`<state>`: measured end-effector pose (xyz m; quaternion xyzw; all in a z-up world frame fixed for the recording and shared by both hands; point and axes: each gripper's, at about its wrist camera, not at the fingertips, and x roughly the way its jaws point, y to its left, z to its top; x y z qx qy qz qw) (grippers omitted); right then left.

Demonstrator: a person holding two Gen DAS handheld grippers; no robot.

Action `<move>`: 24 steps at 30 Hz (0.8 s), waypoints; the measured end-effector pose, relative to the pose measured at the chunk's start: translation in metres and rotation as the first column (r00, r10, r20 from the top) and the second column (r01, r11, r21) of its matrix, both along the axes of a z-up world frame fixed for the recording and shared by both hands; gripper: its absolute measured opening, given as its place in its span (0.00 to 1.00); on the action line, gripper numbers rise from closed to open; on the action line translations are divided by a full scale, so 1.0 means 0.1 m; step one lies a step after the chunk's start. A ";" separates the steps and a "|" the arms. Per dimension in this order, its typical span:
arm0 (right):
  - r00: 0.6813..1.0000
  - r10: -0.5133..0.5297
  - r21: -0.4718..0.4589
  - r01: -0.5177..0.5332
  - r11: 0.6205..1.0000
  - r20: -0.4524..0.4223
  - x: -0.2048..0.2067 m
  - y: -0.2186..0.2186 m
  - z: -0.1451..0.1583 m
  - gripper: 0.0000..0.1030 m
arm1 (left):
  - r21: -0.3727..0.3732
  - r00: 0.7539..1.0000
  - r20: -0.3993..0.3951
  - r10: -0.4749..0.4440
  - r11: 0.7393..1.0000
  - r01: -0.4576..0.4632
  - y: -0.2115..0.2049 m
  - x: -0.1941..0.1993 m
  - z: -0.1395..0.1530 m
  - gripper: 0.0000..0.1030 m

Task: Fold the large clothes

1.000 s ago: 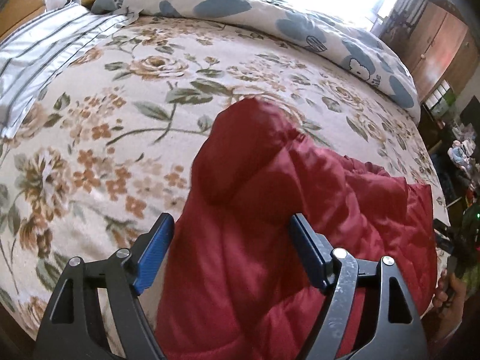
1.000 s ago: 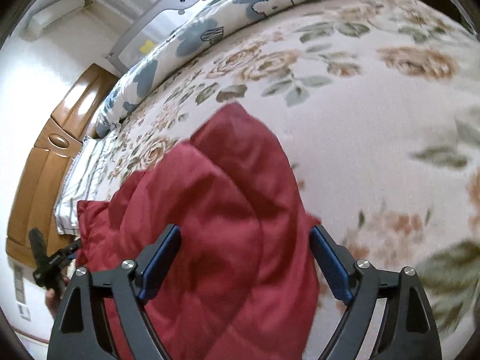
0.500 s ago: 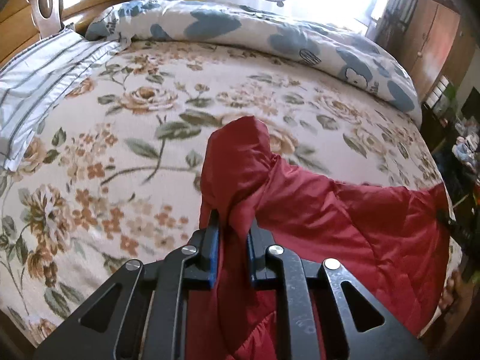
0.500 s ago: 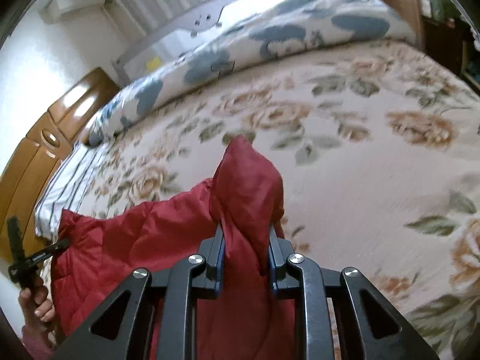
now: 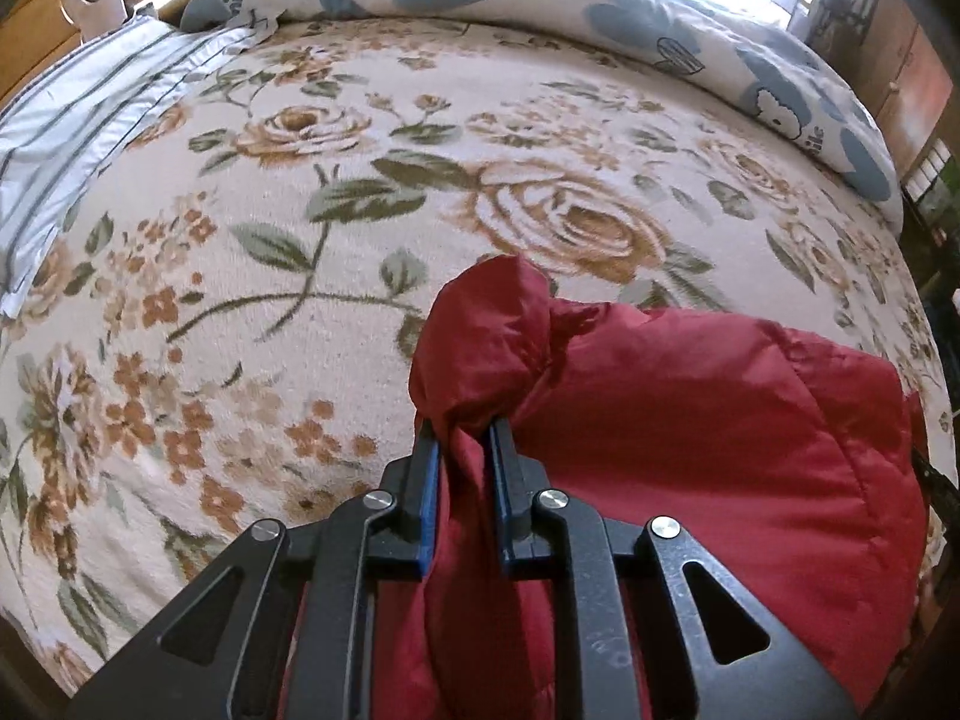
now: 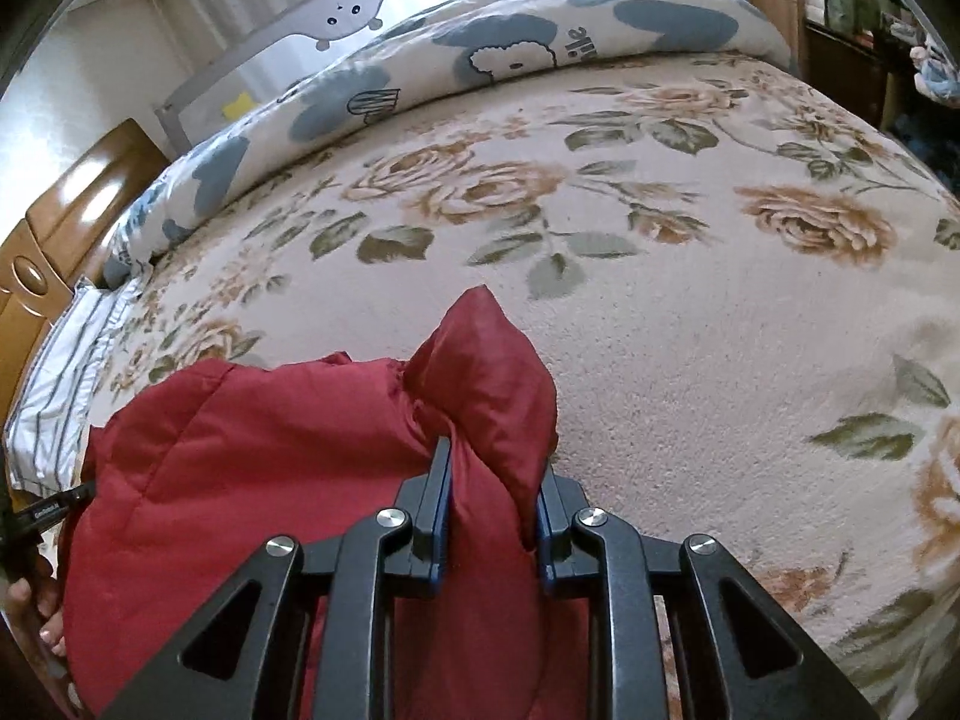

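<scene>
One red jacket (image 5: 690,420), quilted and puffy, lies on the floral blanket (image 5: 300,240) at the lower centre and lower right of the left wrist view, and at the lower left and centre of the right wrist view (image 6: 240,450). Your two grippers each grasp a bunched corner of it. Your left gripper (image 5: 462,438) is clenched on a fold of red fabric that bulges up above its blue-padded fingers (image 5: 429,480). Your right gripper (image 6: 492,462) is likewise clenched on a second peaked fold, the cloth squeezed between its fingers (image 6: 441,492). Between the two held corners the jacket's edge is stretched across the blanket.

One rolled quilt (image 5: 600,12) with blue patches runs along the top of both views, touching the blanket's far edge. One striped pillow (image 5: 90,96) sits at the upper left of the left wrist view, just beside the quilt's end. One wooden headboard (image 6: 54,222) shows at the left edge of the right wrist view. One bed rail (image 6: 360,18) stands behind the quilt. No containers are visible.
</scene>
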<state>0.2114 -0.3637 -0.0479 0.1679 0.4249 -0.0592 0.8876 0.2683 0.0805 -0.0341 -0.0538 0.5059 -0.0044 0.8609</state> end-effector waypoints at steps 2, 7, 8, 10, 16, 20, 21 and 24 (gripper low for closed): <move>1.000 -0.003 -0.004 0.003 1.000 -0.005 0.01 0.00 -0.02 0.22 | -0.003 1.000 -0.005 0.002 1.000 -0.002 0.01 0.01 -0.02 0.14; 1.000 -0.020 0.003 0.020 1.000 -0.014 0.02 -0.03 -0.07 0.25 | -0.029 1.000 -0.003 0.001 1.000 -0.001 0.04 -0.04 0.03 0.15; 1.000 -0.022 0.007 0.022 1.000 -0.015 0.02 -0.04 -0.08 0.25 | -0.037 1.000 0.000 0.006 0.999 -0.006 0.06 -0.06 0.05 0.15; 1.000 -0.021 0.005 0.021 1.000 -0.016 0.02 -0.04 -0.08 0.26 | -0.054 1.000 0.017 0.017 0.998 -0.016 0.10 -0.15 0.16 0.15; 1.000 -0.021 -0.010 0.021 1.000 -0.023 0.03 -0.02 -0.09 0.26 | -0.053 0.996 0.088 -0.034 0.998 0.039 -0.01 -0.55 0.46 0.15; 0.999 -0.021 -0.011 0.021 1.000 -0.027 0.04 -0.03 -0.09 0.28 | -0.071 0.987 0.110 -0.113 0.990 0.121 -0.18 -0.79 0.56 0.15; 0.999 -0.022 -0.013 0.022 1.000 -0.028 0.04 -0.03 -0.08 0.31 | -0.063 0.984 0.117 -0.133 0.988 0.141 -0.24 -0.86 0.59 0.15; 0.999 -0.044 -0.031 0.044 0.999 -0.003 -0.02 -0.04 0.02 0.41 | -0.058 0.979 0.120 -0.165 0.983 0.173 -0.32 -0.94 0.60 0.15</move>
